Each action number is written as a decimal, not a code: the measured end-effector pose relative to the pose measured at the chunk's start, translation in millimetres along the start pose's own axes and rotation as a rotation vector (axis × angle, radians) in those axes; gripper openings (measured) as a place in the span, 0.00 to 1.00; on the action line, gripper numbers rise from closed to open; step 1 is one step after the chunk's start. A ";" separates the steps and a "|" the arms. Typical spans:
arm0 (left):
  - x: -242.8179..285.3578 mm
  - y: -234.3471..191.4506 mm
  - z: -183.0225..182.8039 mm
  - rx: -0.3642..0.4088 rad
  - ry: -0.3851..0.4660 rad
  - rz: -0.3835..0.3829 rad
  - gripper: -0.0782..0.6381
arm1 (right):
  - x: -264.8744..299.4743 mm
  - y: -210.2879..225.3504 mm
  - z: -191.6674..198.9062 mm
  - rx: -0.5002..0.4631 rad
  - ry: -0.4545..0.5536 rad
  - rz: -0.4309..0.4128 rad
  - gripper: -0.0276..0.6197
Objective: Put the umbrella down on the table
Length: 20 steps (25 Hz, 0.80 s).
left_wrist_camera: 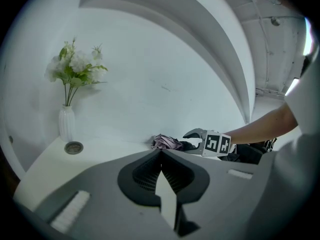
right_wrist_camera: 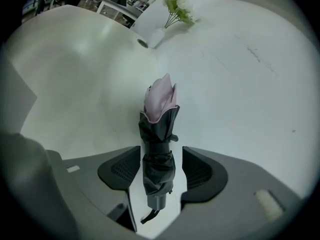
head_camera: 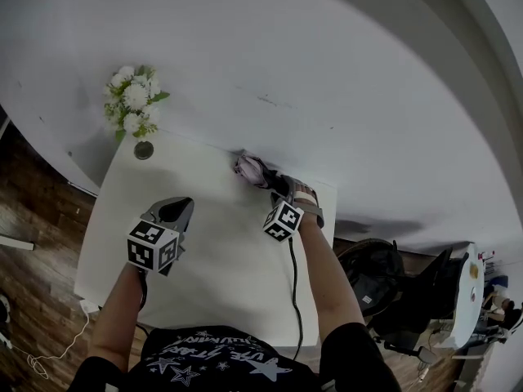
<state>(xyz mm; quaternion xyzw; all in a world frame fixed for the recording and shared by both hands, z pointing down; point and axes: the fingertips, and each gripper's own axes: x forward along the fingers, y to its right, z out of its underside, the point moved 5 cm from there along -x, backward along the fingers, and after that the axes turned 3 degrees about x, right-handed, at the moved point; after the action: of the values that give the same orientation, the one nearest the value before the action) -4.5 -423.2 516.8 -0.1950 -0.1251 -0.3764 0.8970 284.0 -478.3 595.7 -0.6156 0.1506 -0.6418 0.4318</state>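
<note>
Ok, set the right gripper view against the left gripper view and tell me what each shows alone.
Only the right gripper view: the right hand-held gripper with jaws apart, the folded umbrella with its dark wrapped body and handle lying between them, untouched. Only the left gripper view: the left hand-held gripper with jaws together, empty, plus the right one's marker cube and the person's forearm. Both: the umbrella's pink end, the white flowers, the white table.

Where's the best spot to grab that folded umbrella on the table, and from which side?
Take the umbrella by its dark wrapped middle, coming from the handle end with a jaw on each side. It lies flat on the table, slim there, while the pink tip is loose fabric.
</note>
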 end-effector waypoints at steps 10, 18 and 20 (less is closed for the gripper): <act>-35.1 31.3 -6.9 0.035 0.045 0.022 0.12 | -70.8 -4.2 -3.6 0.222 0.052 0.107 0.23; -68.7 67.0 -11.4 0.057 0.081 0.056 0.12 | -143.7 -22.9 -9.2 0.382 0.167 0.225 0.07; -75.5 75.5 -13.3 0.071 0.089 0.063 0.12 | -159.8 -30.4 -11.2 0.389 0.183 0.214 0.07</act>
<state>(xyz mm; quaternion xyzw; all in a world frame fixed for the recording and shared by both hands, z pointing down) -0.6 -333.4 457.6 -0.1499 -0.0921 -0.3514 0.9196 241.6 -346.1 510.0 -0.4405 0.1269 -0.6625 0.5924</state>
